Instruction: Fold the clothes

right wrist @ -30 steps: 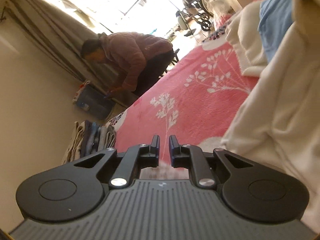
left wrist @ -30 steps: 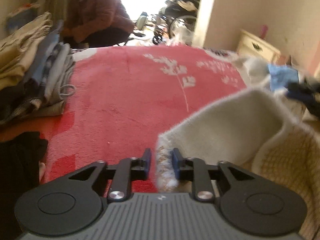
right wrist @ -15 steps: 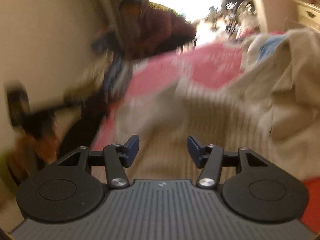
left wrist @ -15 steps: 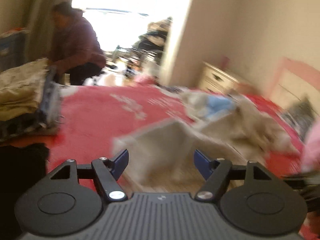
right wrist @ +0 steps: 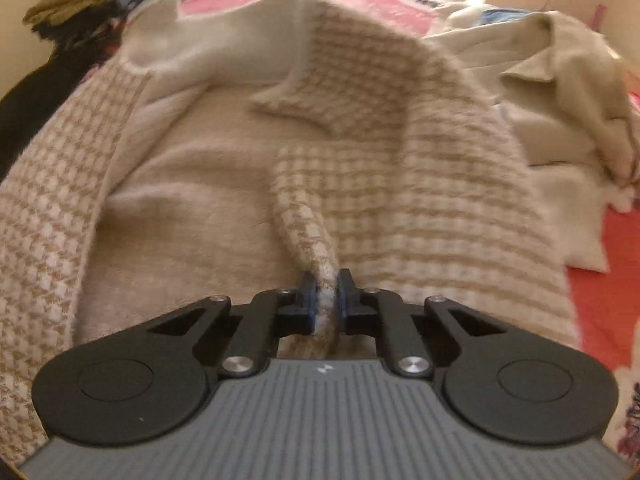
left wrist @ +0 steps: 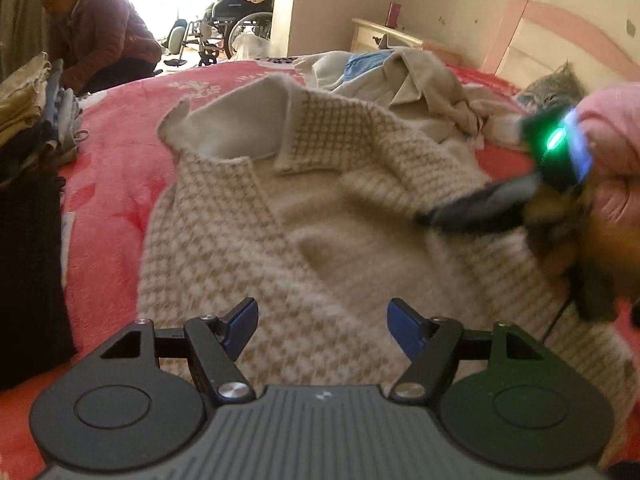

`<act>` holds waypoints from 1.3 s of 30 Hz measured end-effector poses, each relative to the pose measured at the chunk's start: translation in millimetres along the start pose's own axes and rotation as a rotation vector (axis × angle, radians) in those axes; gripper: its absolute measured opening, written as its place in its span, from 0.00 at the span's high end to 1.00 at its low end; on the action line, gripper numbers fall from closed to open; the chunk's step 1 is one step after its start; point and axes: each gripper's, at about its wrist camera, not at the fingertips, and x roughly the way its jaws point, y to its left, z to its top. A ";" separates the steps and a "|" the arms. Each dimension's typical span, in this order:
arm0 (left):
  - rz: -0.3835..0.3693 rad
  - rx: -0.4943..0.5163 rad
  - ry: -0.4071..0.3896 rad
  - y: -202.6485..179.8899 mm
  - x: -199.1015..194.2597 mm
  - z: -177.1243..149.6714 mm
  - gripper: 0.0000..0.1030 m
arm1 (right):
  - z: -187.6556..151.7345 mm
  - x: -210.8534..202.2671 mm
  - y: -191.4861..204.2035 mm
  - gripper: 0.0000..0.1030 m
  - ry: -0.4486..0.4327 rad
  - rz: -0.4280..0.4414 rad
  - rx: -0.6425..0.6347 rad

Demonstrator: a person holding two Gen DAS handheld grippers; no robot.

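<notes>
We see a fuzzy houndstooth jacket (left wrist: 248, 240), cream and tan with a plush pale lining, spread open on the red floral blanket (left wrist: 120, 152). Our right gripper (right wrist: 325, 292) is clamped on a rolled front edge of the jacket. Our left gripper (left wrist: 322, 320) hangs over its lower part, jaws wide apart with nothing between them. Beyond the jacket lies a beige collared coat (left wrist: 428, 80); left of it, a stack of folded clothes (left wrist: 28, 100).
</notes>
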 end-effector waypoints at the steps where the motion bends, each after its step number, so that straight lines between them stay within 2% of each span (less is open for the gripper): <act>1: 0.005 0.002 -0.002 2.5 -0.9 -3.7 0.30 | 1.8 -9.2 -3.4 0.94 -0.029 -0.008 0.007; 6: 0.002 -0.023 0.002 7.5 3.3 -3.3 0.31 | 18.9 -53.3 -35.2 0.94 -0.206 -0.145 0.027; 8: -0.001 -0.011 0.002 7.0 6.7 -0.3 0.31 | 30.2 -57.2 -57.3 0.94 -0.237 -0.191 0.052; 10: -0.002 0.004 0.005 5.2 11.8 1.5 0.31 | 41.9 -55.5 -81.1 0.94 -0.251 -0.221 0.095; 15: 0.005 0.026 0.038 2.1 32.9 -2.0 0.31 | 52.6 -9.3 -116.2 0.94 -0.216 -0.335 0.093; 17: 0.009 0.050 0.051 -0.6 40.4 -5.0 0.30 | 47.6 20.2 -126.2 0.93 -0.151 -0.383 0.078; 19: 0.014 0.073 0.055 -1.6 44.5 -7.7 0.30 | 42.5 48.8 -137.2 0.92 -0.047 -0.364 0.080; 20: 0.012 0.075 0.053 -1.2 44.3 -7.8 0.30 | 40.4 54.4 -140.9 0.92 -0.031 -0.363 0.078; 23: -0.024 0.019 0.036 7.3 35.1 -5.0 0.30 | 42.5 30.0 -147.3 0.85 -0.083 -0.317 0.128; 25: -0.053 -0.032 0.018 15.5 23.8 -3.4 0.30 | 44.3 12.1 -151.5 0.65 -0.120 -0.284 0.164; 27: -0.078 -0.076 -0.006 24.2 8.5 -2.3 0.29 | 40.6 -25.6 -160.1 0.53 -0.216 -0.232 0.251; 30: -0.107 -0.130 -0.025 42.5 -21.6 -4.4 0.28 | 33.2 -79.5 -171.7 0.48 -0.339 -0.120 0.405; 34: -0.121 -0.141 -0.031 65.6 -62.5 -20.3 0.25 | 27.6 -114.4 -163.3 0.42 -0.366 0.173 0.526; 35: -0.104 -0.141 -0.024 70.9 -70.9 -27.7 0.25 | 27.2 -116.0 -155.5 0.40 -0.330 0.274 0.531; 37: -0.069 -0.146 -0.005 81.2 -85.0 -44.8 0.24 | 22.2 -107.3 -127.1 0.32 -0.207 0.470 0.519; 38: -0.047 -0.153 0.013 86.6 -89.9 -57.1 0.24 | 17.9 -100.6 -110.8 0.31 -0.138 0.555 0.512; 39: -0.025 -0.163 0.034 89.7 -92.5 -69.3 0.24 | 9.3 -94.2 -93.4 0.31 -0.017 0.698 0.436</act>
